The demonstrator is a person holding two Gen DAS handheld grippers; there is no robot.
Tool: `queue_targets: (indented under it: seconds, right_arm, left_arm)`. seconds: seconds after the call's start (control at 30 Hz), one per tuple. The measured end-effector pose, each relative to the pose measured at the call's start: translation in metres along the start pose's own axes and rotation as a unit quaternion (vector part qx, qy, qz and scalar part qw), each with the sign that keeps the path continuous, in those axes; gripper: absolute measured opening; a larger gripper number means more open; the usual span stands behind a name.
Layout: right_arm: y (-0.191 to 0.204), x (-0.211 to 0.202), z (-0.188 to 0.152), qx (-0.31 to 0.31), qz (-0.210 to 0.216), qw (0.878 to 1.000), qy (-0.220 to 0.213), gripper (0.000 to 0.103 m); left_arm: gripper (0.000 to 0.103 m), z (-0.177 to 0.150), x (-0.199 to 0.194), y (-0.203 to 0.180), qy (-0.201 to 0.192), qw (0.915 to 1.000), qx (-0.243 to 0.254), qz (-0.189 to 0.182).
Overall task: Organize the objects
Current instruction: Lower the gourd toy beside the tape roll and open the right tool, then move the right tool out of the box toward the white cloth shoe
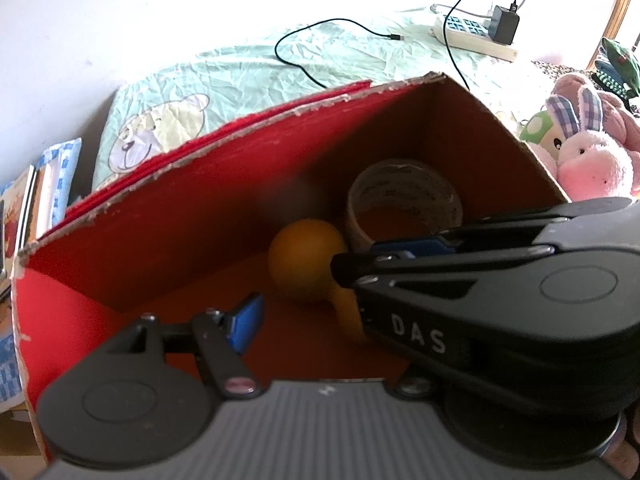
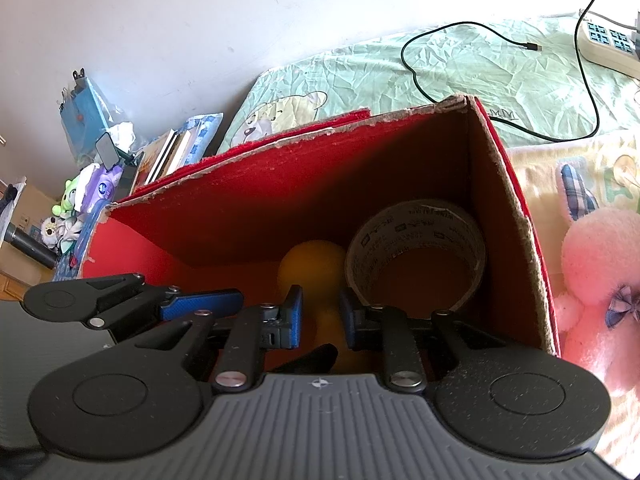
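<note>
A red cardboard box (image 1: pixel 240 128) (image 2: pixel 280 140) stands open on the bed. Inside it a roll of clear tape (image 1: pixel 404 192) (image 2: pixel 416 232) leans in the far right corner. An orange toy with a ball head (image 1: pixel 304 256) (image 2: pixel 312 264) and a thin handle sits beside the tape and looks blurred. My right gripper (image 2: pixel 322 312) reaches into the box, its blue pads closed on the toy's handle; it also crosses the left wrist view (image 1: pixel 344 268). My left gripper (image 1: pixel 316 320) hangs open over the box's near left side. Its right finger is hidden behind the right gripper.
A pink plush rabbit (image 1: pixel 592 164) (image 2: pixel 600 248) lies just right of the box. A power strip (image 1: pixel 472 32) (image 2: pixel 604 40) and a black cable (image 1: pixel 304 68) rest on the green sheet behind it. Books (image 2: pixel 172 152) and small clutter stand to the left.
</note>
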State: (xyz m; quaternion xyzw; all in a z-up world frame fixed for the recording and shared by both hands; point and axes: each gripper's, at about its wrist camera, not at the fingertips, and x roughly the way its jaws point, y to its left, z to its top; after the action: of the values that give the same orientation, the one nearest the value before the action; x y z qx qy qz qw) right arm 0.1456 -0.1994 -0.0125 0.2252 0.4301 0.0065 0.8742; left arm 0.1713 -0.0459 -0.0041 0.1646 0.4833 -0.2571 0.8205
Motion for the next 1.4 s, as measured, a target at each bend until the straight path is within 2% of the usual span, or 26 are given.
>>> queue_targets:
  seconds: [0.47, 0.63, 0.7, 0.77, 0.9, 1.03, 1.2, 1.3, 1.4]
  right_arm:
    - [0.000, 0.001, 0.001, 0.002, -0.008, 1.000, 0.007, 0.022]
    - [0.002, -0.014, -0.004, 0.006, -0.024, 0.999, -0.027, 0.026]
    - [-0.002, -0.021, -0.004, 0.023, -0.012, 0.999, -0.036, 0.026]
    - [-0.005, -0.030, -0.006, 0.033, -0.001, 0.998, -0.047, 0.026]
    - [-0.003, -0.046, -0.010, 0.021, 0.000, 0.998, -0.067, 0.026]
    - [-0.003, -0.059, -0.018, 0.016, 0.011, 0.997, -0.080, 0.028]
    - [-0.001, -0.072, -0.026, -0.003, 0.019, 0.996, -0.090, 0.028]
    - [0.000, -0.081, -0.030, -0.013, 0.026, 0.995, -0.099, 0.035]
    - [0.002, -0.090, -0.034, -0.026, 0.031, 0.993, -0.109, 0.037]
  left_arm:
    - [0.071, 0.000, -0.001, -0.003, -0.005, 1.0000, 0.004, 0.007]
    - [0.071, -0.002, -0.011, -0.003, -0.019, 0.9996, -0.003, 0.020]
    - [0.072, -0.005, -0.018, -0.003, -0.022, 0.9994, -0.007, 0.023]
    - [0.072, -0.007, -0.026, -0.006, -0.027, 0.9986, -0.007, 0.044]
    - [0.076, -0.012, -0.042, -0.012, -0.037, 0.9973, -0.017, 0.062]
    - [0.084, -0.017, -0.058, -0.017, -0.041, 0.9963, -0.029, 0.070]
    - [0.086, -0.024, -0.077, -0.026, -0.046, 0.9946, -0.045, 0.082]
    - [0.088, -0.028, -0.082, -0.030, -0.040, 0.9937, -0.056, 0.088]
    - [0.088, -0.034, -0.088, -0.036, -0.035, 0.9925, -0.065, 0.097]
